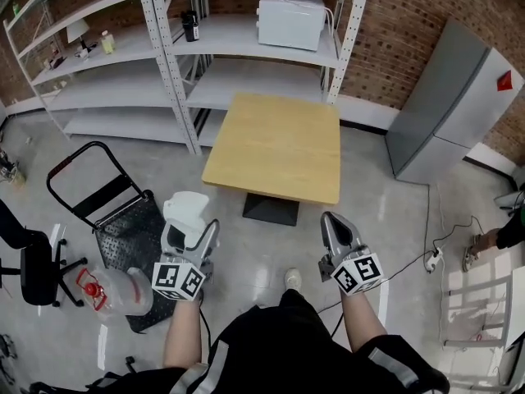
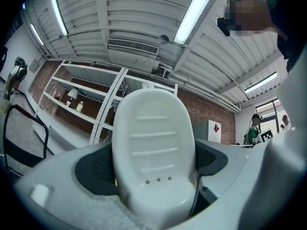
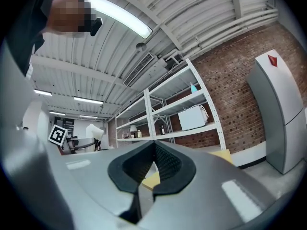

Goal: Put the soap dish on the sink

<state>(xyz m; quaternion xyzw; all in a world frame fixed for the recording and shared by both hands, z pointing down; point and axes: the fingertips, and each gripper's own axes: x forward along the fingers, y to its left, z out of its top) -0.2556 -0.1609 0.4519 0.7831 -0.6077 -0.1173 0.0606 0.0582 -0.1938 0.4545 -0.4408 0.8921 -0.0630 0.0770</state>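
Note:
The white oval soap dish (image 1: 185, 210) has ribs and small drain holes and stands upright between the jaws of my left gripper (image 1: 192, 230), low left of the head view. In the left gripper view the soap dish (image 2: 153, 147) fills the middle, with a dark pad (image 2: 96, 169) pressed against each side. My right gripper (image 1: 335, 226) hangs at the lower right, jaws together with nothing between them. In the right gripper view its pads (image 3: 168, 164) meet along their length. No sink is in any view.
A square wooden table (image 1: 276, 144) stands just ahead of both grippers. Behind it are metal shelves (image 1: 246, 48) with a white microwave (image 1: 291, 19). A grey fridge (image 1: 455, 105) is at right. A black cart (image 1: 115, 212) and a water jug (image 1: 115, 290) are at left. Cables (image 1: 426, 253) cross the floor.

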